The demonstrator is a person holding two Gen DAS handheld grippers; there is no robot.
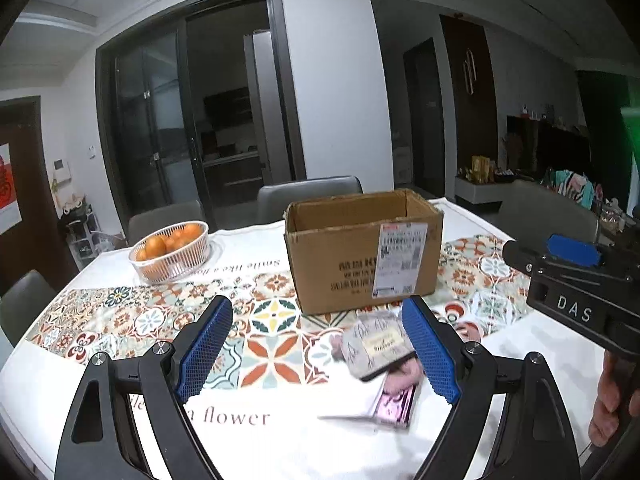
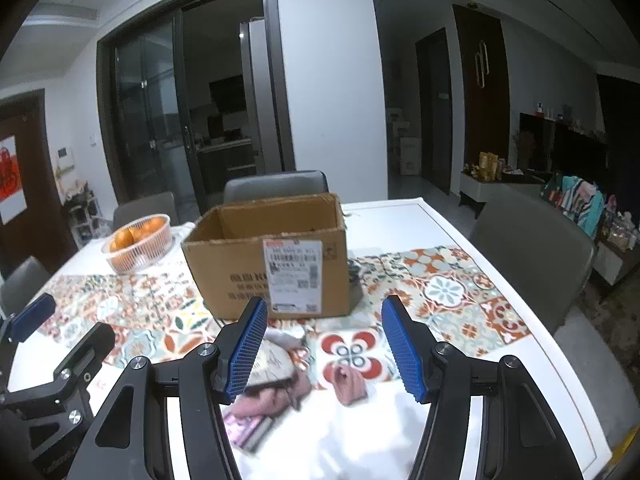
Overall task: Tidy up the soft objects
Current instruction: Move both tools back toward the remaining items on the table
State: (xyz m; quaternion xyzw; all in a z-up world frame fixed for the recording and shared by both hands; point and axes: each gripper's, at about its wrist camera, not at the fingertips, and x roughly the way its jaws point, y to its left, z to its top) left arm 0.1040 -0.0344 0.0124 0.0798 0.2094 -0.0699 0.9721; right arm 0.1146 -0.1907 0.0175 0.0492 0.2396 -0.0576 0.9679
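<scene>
Table (image 1: 500, 344): white top, covered across the middle by a patterned cloth (image 1: 276, 316) with tile motifs and printed lettering.

Cardboard box (image 1: 362, 248): open-topped, standing on the cloth at the middle, shipping label facing near.

Basket of oranges (image 1: 170, 252): white, on the far left of the table, well apart from the box.

Soft objects (image 2: 280, 376): a small heap on the near side of the box, made up of a grey patterned pouch (image 1: 378, 346) lying over pink cloth, with a pink packet (image 1: 394, 404) at the near edge; a separate pink piece (image 2: 350, 384) lies just to the right of the heap.

Left gripper (image 1: 316, 348): blue pads wide apart, nothing between them, above the near table; the heap sits beside its right pad.

Right gripper (image 2: 324, 348): pads apart, empty, above the cloth; the separate pink piece lies below the gap.

Chairs (image 2: 532, 248): grey, around the table.
</scene>
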